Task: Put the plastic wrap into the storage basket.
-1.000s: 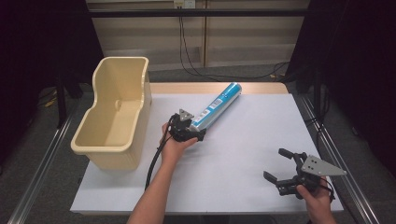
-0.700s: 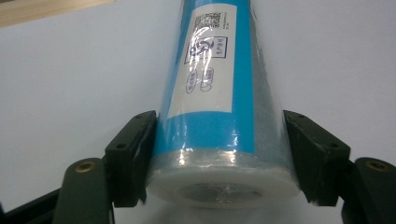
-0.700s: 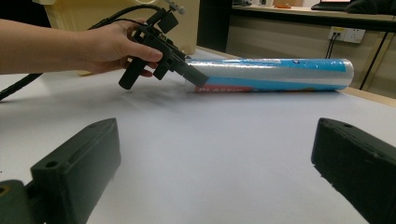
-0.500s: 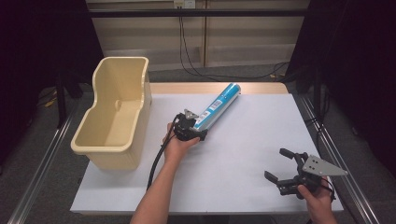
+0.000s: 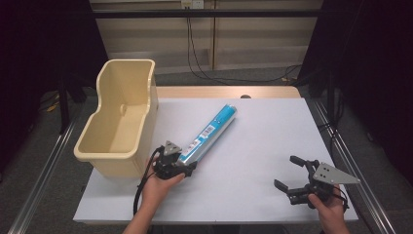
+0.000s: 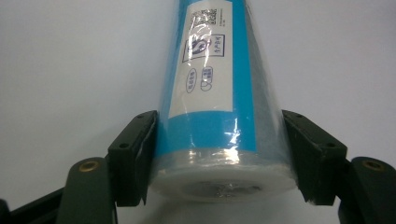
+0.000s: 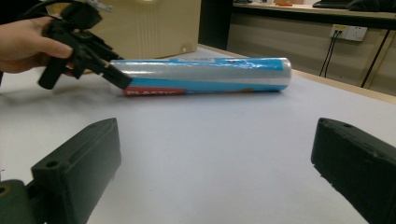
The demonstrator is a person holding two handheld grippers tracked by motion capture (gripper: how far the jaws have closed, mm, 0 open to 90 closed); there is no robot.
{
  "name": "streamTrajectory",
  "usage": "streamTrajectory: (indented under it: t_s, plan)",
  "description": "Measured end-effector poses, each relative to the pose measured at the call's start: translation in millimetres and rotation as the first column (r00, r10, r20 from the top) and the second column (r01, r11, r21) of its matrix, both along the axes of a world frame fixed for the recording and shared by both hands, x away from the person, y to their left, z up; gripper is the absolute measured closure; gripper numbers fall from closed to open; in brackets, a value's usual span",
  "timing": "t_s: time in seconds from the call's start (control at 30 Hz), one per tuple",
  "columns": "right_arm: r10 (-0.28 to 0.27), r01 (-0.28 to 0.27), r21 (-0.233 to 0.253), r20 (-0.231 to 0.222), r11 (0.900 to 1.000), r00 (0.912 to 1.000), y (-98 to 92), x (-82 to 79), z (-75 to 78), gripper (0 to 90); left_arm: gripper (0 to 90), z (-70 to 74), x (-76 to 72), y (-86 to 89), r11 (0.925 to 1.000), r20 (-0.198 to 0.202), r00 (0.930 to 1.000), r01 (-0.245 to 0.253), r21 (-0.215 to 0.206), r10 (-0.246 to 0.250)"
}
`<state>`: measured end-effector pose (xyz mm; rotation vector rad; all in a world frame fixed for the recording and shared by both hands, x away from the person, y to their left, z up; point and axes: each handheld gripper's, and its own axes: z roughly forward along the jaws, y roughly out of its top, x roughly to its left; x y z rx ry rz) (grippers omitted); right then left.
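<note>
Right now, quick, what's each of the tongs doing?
Left tongs: around the near end of the blue roll, both jaws touching its sides.
Right tongs: open, holding nothing, above the table.

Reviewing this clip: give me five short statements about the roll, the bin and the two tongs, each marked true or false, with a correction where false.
1. The left tongs have a jaw on each side of the near end of the blue roll. True.
2. The roll lies inside the beige bin. False: it lies on the white table, beside the bin.
3. The right tongs are open and hold nothing. True.
4. The roll stands upright on its end. False: it lies flat on its side.
5. The right tongs touch the roll. False: they are well apart from it, near the table's front right corner.
</note>
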<state>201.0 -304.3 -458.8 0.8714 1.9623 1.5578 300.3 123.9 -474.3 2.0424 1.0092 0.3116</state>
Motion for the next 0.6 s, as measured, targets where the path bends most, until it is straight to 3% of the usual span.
streamTrajectory:
  t_s: [0.1, 0.2, 0.3, 0.33, 0.4, 0.5, 0.6]
  plan:
    - [0.0, 0.0, -0.002, 0.002, 1.0, 1.0, 0.6, -0.5, 0.1, 1.0, 31.9, 1.5, -6.3, 4.6, 1.0, -0.009, 1.0, 0.002, 0.007, -0.002]
    - [-0.002, 0.002, -0.006, 0.002, 1.0, 1.0, 0.9, -0.3, 0.4, 1.0, 31.7, 5.4, -5.7, 3.1, 0.9991, -0.025, 0.9996, 0.009, 0.041, -0.008]
    - [-0.001, 0.001, -0.011, 0.0, 1.0, 1.0, 0.7, -0.3, 0.1, 1.0, 29.0, 8.6, -3.1, -0.8, 0.9987, 0.004, 0.9998, 0.017, 0.047, -0.018]
    - [-0.002, 0.002, -0.015, -0.001, 1.0, 1.0, 0.6, -0.5, 0.1, 1.0, 27.5, 14.3, 2.7, -5.7, 0.9993, 0.006, 0.9999, 0.014, 0.034, -0.014]
    - [0.0, 0.0, -0.016, 0.001, 1.0, 1.0, 0.6, -0.5, 0.1, 1.0, 26.1, 17.4, 6.8, -8.8, 0.9984, 0.009, 0.9995, 0.03, 0.048, -0.03]
    - [0.001, -0.001, -0.011, 0.001, 1.0, 1.0, 0.2, -0.5, 0.5, 1.0, 22.9, 27.9, 26.8, -25.7, 0.9976, -0.022, 0.9989, 0.043, 0.055, -0.042]
    - [0.001, -0.001, -0.008, 0.002, 1.0, 1.0, -0.4, -0.3, 0.5, 1.0, 20.8, 31.2, 38.9, -34.0, 0.9958, -0.022, 0.9987, 0.048, 0.079, -0.046]
